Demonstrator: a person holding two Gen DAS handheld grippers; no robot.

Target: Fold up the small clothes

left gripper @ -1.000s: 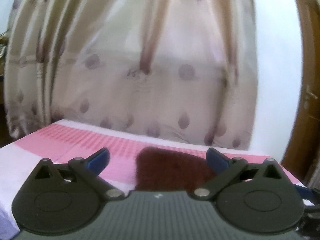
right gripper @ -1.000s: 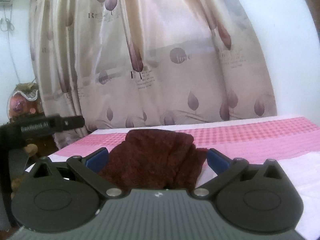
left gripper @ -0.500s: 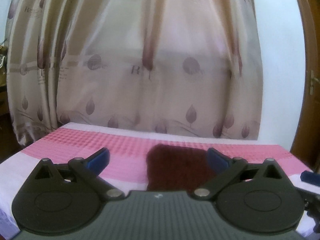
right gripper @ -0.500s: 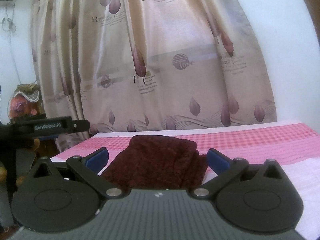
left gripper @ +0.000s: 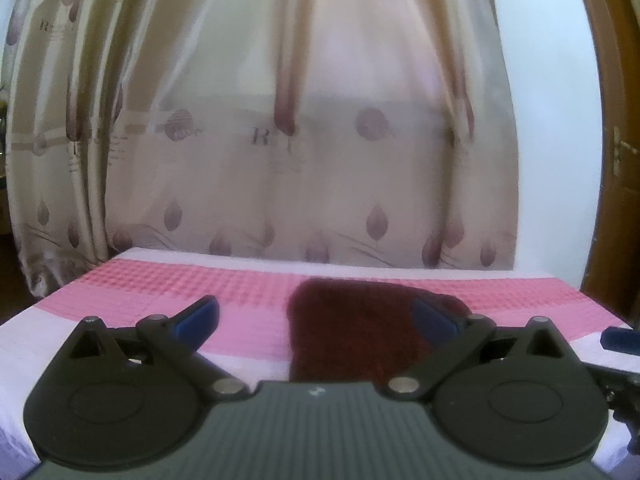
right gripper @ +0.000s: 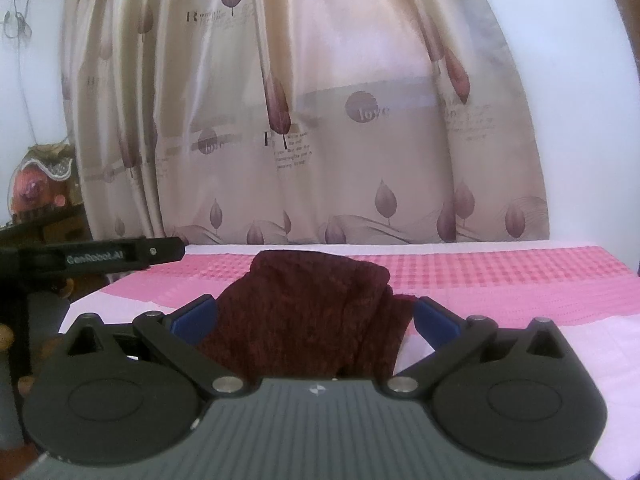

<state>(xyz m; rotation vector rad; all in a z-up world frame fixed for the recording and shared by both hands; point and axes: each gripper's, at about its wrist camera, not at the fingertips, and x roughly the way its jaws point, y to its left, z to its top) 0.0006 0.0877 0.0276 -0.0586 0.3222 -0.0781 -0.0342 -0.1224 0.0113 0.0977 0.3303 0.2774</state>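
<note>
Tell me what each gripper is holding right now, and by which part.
Nothing is held. The left gripper and the right gripper are both open, and the dark red garment lies on the pink bedspread beyond their fingertips.

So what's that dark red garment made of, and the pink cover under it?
The garment looks like a fuzzy knit, perhaps chenille or wool: matte, nubby surface, soft thick folds. The pink cover seems a woven cotton-like cloth, matte, with a raised checked texture. Neither is certain from these views.
</note>
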